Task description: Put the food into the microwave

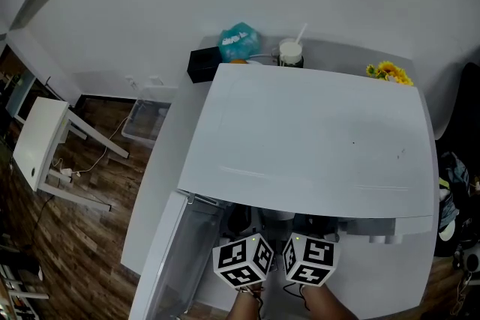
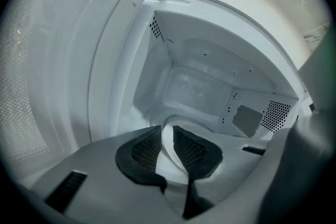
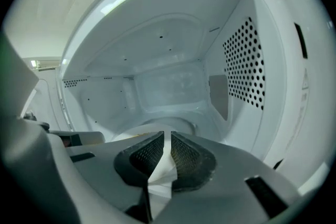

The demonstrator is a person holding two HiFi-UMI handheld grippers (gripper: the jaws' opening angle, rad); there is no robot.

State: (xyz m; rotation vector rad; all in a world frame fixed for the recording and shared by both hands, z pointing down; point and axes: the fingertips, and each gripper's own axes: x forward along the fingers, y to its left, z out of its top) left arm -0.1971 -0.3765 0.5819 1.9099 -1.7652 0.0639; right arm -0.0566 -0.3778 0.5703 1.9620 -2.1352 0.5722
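While your right gripper pinches the rim of the thin white plate and your left gripper clamps its other edge, the plate hangs just inside the white microwave; the food barely shows. Lowering and letting go remain. The perforated wall crowds your right gripper at three o'clock, the open door flanks your left at nine; twelve o'clock lies free.

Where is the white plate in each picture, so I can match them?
Head view: not visible, hidden under the microwave.
Left gripper view: white plate, lower centre, between the jaws.
Right gripper view: bottom centre, between the jaws.
Shared landmark: the microwave; both gripper views show its perforated right wall.
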